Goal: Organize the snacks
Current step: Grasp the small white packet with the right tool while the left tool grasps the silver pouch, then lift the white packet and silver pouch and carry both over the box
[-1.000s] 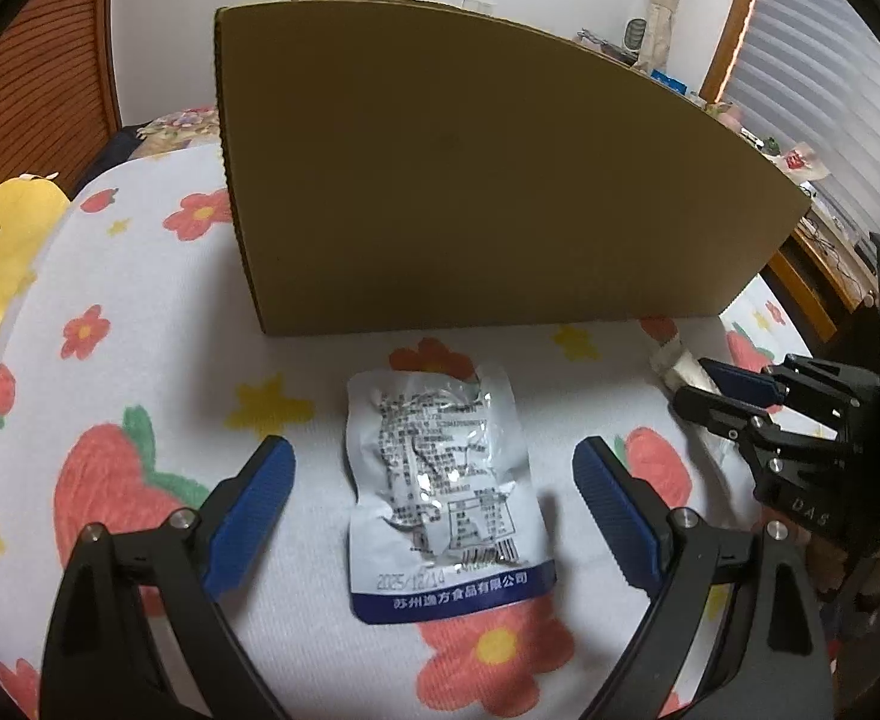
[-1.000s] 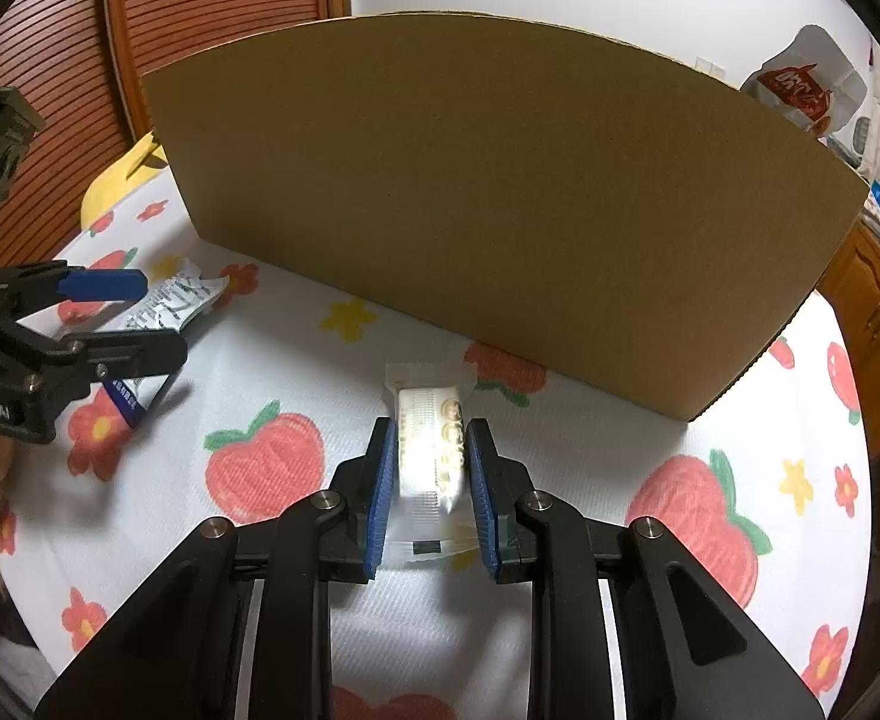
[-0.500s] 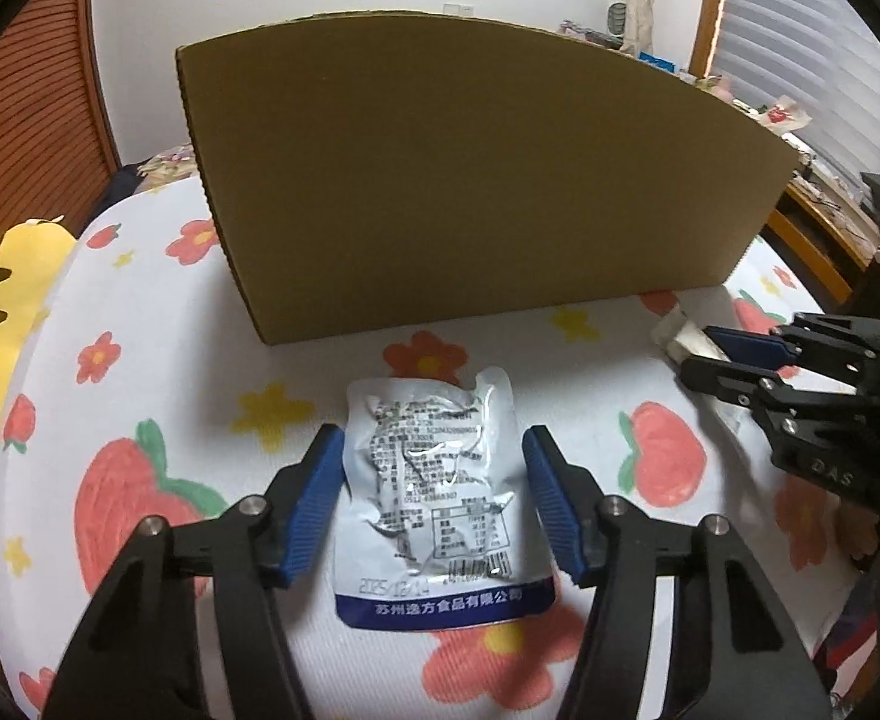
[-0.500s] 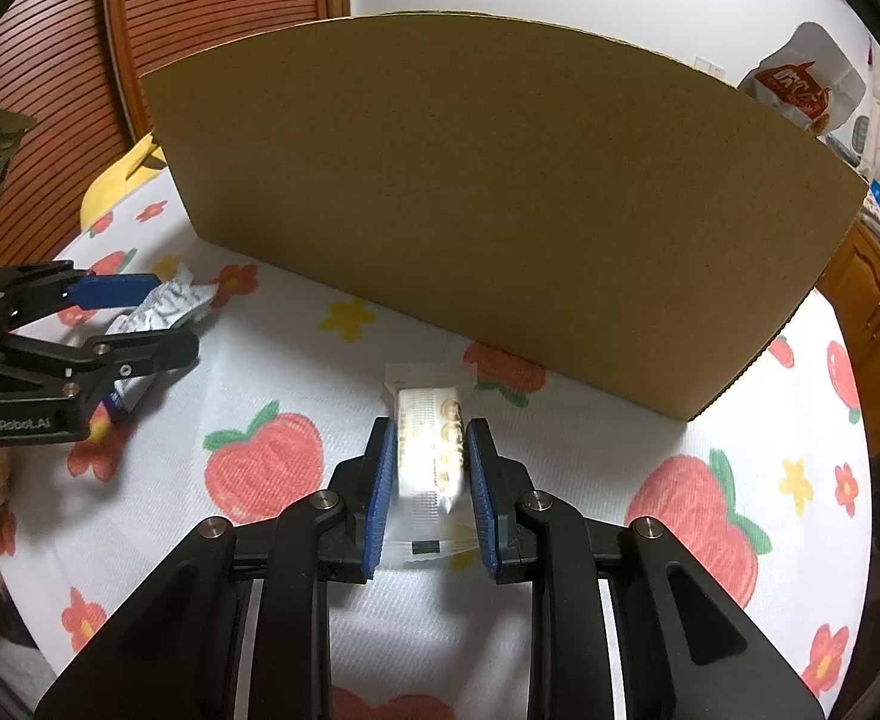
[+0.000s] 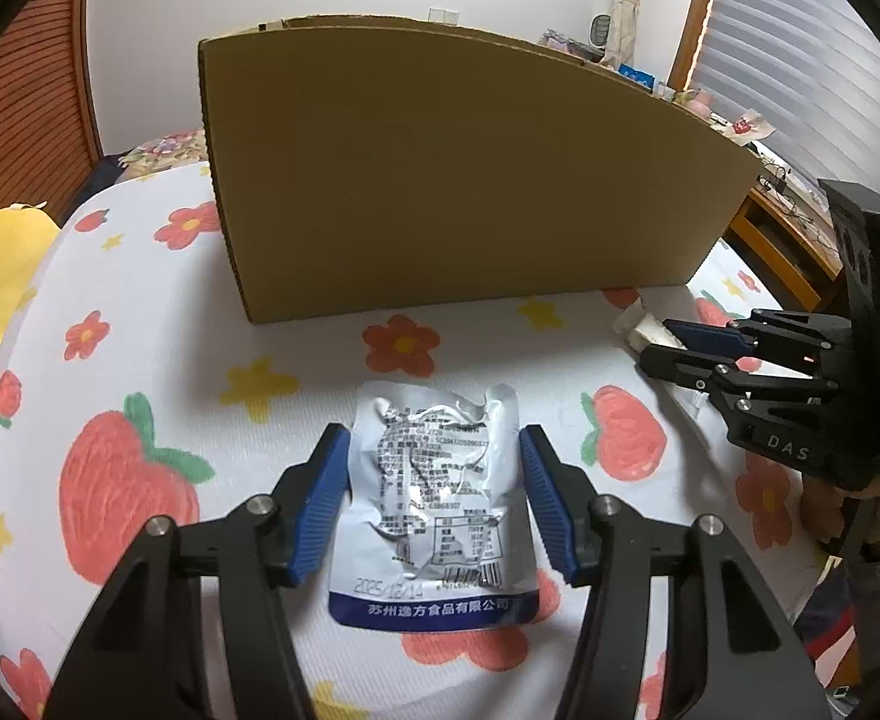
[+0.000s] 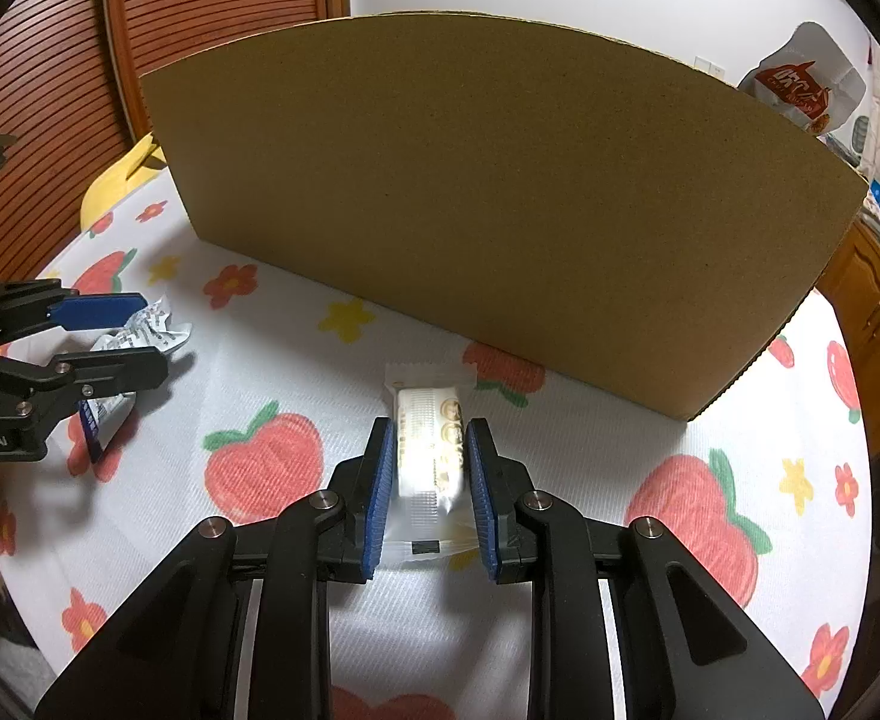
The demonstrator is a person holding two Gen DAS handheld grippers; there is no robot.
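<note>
Between my left tool (image 5: 434, 504), apparently just pinching, the foil pouch (image 5: 434, 498) is light and crinkly; my right tool (image 6: 429, 468) clamps the soft wrapped cake (image 6: 428, 450) mid-length.

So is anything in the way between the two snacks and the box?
Only the box's own near wall. It stands upright between both snacks and the inside, so the silver pouch and the white bar must be lifted over it.
</note>
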